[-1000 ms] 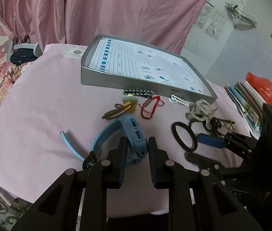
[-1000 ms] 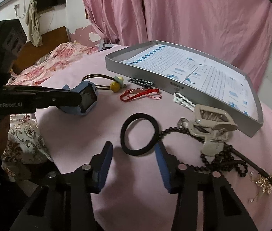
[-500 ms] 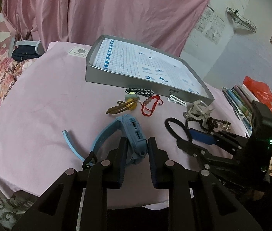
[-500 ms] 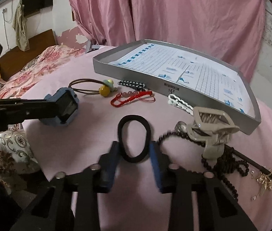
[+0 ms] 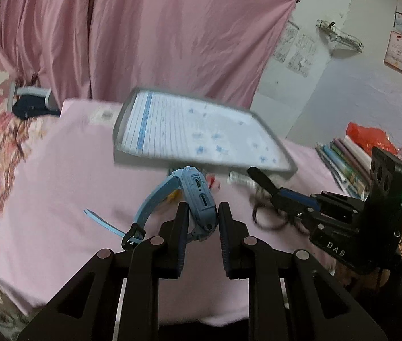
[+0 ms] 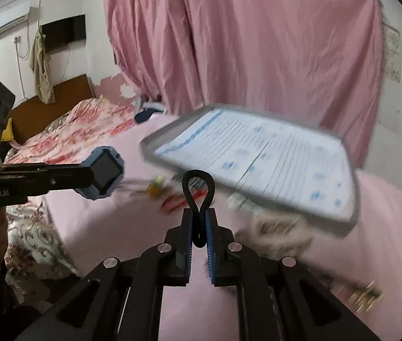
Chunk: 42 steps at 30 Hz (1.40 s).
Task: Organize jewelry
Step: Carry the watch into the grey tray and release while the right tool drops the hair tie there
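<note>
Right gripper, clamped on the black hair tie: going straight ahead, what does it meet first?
Probably the near wall of the grey tray. The right gripper points over blurred jewellery towards it, hair tie leading. Depth is unclear.

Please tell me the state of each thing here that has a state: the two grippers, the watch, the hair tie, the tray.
left gripper: shut on blue watch
blue watch: held, lifted off the table
right gripper: shut on black hair tie
black hair tie: pinched into a loop, lifted
grey tray: on the table, only a printed sheet inside
</note>
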Each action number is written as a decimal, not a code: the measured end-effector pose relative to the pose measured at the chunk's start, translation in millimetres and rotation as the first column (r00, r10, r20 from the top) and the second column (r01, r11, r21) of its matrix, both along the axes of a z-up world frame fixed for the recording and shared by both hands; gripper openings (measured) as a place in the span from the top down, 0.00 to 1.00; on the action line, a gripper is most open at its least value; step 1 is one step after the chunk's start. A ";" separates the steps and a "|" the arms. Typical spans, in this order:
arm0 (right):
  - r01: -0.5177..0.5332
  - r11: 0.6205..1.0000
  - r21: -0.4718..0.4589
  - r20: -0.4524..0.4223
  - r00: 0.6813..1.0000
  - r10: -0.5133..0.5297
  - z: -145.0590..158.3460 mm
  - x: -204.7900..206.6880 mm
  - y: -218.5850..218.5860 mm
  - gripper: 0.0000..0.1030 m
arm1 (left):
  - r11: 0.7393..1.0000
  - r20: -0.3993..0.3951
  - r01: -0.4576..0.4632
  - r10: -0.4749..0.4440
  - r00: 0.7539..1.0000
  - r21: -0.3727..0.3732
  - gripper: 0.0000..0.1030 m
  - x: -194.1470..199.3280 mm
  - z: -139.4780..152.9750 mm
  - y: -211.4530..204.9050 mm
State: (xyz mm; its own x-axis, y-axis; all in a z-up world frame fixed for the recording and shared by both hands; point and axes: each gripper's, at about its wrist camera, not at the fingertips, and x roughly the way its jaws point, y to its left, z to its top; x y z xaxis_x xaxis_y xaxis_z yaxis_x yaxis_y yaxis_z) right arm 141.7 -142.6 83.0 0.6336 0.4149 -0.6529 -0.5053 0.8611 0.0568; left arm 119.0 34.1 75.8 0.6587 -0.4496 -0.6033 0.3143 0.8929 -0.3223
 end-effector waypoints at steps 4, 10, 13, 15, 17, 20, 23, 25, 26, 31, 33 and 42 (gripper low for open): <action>0.018 1.000 -0.012 0.001 1.000 -0.018 18.5 47.1 -10.7 0.91 | 1.000 0.043 0.003 -0.003 0.999 0.008 0.83 39.4 20.4 -4.7; 0.041 0.998 -0.037 -0.090 0.995 -0.044 20.1 142.8 -13.2 0.91 | 1.000 0.007 0.025 -0.025 1.000 -0.010 0.83 140.3 25.6 -6.7; 0.056 0.998 -0.030 -0.149 0.987 -0.060 10.7 181.1 -12.9 0.91 | 0.999 -0.044 0.028 -0.029 0.999 -0.017 0.83 183.7 15.4 -6.6; 0.070 0.996 -0.052 -0.175 0.981 -0.078 -0.5 203.5 -10.1 0.91 | 0.999 -0.086 0.029 -0.030 0.996 -0.017 0.83 211.5 4.3 -5.7; 0.074 0.996 -0.060 -0.209 0.974 -0.085 -12.2 218.3 -9.1 0.91 | 1.000 -0.126 0.021 -0.022 0.992 -0.008 0.83 233.6 -7.6 -5.7; 0.078 0.994 -0.074 -0.251 0.963 -0.094 -27.2 234.4 -8.9 0.91 | 0.999 -0.177 0.031 -0.032 0.984 -0.009 0.83 253.7 -20.1 -6.8; 0.070 0.993 -0.091 -0.276 0.957 -0.092 -38.5 235.9 -8.3 0.88 | 0.998 -0.198 0.050 -0.043 0.979 0.031 0.83 259.3 -27.6 -15.0; 0.067 0.993 -0.095 -0.284 0.955 -0.092 -41.8 235.6 -10.3 0.87 | 0.997 -0.212 0.060 -0.048 0.976 0.051 0.83 261.6 -32.2 -19.0; 0.066 0.993 -0.097 -0.284 0.954 -0.091 -42.3 234.7 -11.1 0.83 | 0.997 -0.219 0.061 -0.047 0.975 0.056 0.83 261.5 -33.9 -21.6; 0.069 0.991 -0.116 -0.263 0.960 -0.098 -35.0 221.9 -17.5 0.62 | 0.997 -0.226 0.037 -0.019 0.974 0.074 0.67 253.7 -33.7 -20.3; 0.076 0.989 -0.125 -0.239 0.965 -0.105 -29.6 213.1 -20.4 0.52 | 0.998 -0.209 0.007 0.006 0.978 0.063 0.48 248.0 -29.7 -14.6; 0.125 0.990 -0.069 -0.060 0.990 -0.129 6.9 140.5 -44.3 0.00 | 0.987 0.002 -0.112 0.112 0.994 0.112 0.05 186.7 2.5 -15.8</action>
